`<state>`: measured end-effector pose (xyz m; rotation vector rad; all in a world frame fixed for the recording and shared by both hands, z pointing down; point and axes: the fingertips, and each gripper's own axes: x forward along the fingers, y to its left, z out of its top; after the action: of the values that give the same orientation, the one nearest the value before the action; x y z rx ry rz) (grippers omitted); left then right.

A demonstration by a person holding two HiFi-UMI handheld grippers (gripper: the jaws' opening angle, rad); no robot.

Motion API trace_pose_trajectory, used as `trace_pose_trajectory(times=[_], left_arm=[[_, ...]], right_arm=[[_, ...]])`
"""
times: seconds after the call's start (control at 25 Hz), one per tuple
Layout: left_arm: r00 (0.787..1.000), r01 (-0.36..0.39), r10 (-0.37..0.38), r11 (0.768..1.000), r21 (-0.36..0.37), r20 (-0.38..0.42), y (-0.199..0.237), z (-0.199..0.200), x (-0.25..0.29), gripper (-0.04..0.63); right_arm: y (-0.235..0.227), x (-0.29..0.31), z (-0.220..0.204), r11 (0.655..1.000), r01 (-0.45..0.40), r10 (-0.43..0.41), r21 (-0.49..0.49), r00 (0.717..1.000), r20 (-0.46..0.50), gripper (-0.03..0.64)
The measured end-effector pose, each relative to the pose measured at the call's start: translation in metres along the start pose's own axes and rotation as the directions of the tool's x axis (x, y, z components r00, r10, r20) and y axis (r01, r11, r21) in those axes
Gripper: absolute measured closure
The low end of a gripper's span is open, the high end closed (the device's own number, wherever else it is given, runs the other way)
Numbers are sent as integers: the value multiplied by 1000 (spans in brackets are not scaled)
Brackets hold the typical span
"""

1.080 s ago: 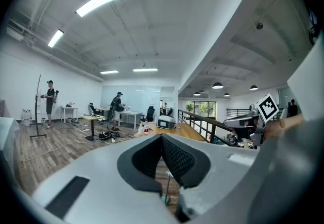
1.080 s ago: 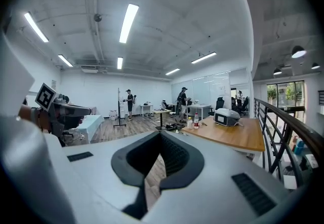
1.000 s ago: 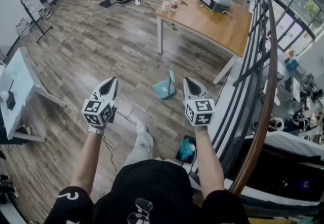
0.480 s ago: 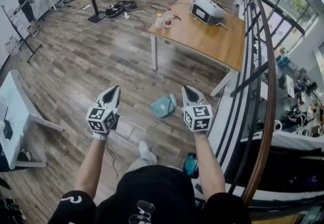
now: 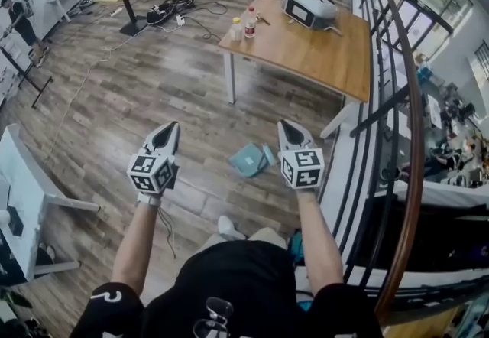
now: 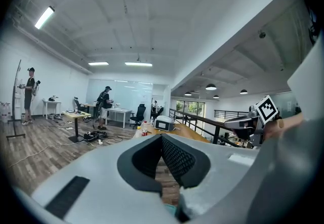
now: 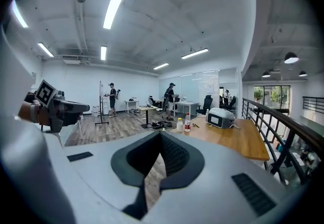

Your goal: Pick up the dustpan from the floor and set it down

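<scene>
Teal dustpan [image 5: 250, 160]: one is counted; it is seen lying on the wood-plank floor [image 5: 130, 92], between the two grippers in the head view and nearer the right one, touched by neither.
Left gripper [image 5: 167, 128]: one; its jaws are brought together at the tips with nothing between them, and it is held out nearly level, well above the floor.
Right gripper [image 5: 287, 125]: one; its jaws are likewise closed on nothing, and it is carried beside the railing [image 5: 406, 122].
Step in hand: the approach is judged to be under way; the dustpan is not yet reached, so the pick-up proper is not begun.
Next move: a closing-in on the dustpan and a steep lowering of one gripper is judged to be needed (the right is the better placed); its jaws must be opened before the dustpan's rim or handle can be taken, and which end the handle lies at cannot be made out.
Set-down spot: none is marked out in these views, so it is left unjudged.
Wooden table [image 5: 328, 53]: one, well beyond the dustpan.
Bottles [image 5: 250, 24]: two are counted, standing close together at the table's far corner.
White machine [image 5: 309, 8]: one, set at the table's far end.
People in the distance: two are made out at the far end of the room.
</scene>
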<state>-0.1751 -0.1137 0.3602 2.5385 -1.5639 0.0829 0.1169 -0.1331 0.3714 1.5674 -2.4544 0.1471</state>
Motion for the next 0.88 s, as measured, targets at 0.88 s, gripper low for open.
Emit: trace_pose_trajectory(times=[0.88], left_arm=[[993, 69, -74, 996, -57, -96, 3, -76, 91, 597]], right_arm=[[-45, 76, -129, 995, -25, 40, 101, 987, -156, 508]])
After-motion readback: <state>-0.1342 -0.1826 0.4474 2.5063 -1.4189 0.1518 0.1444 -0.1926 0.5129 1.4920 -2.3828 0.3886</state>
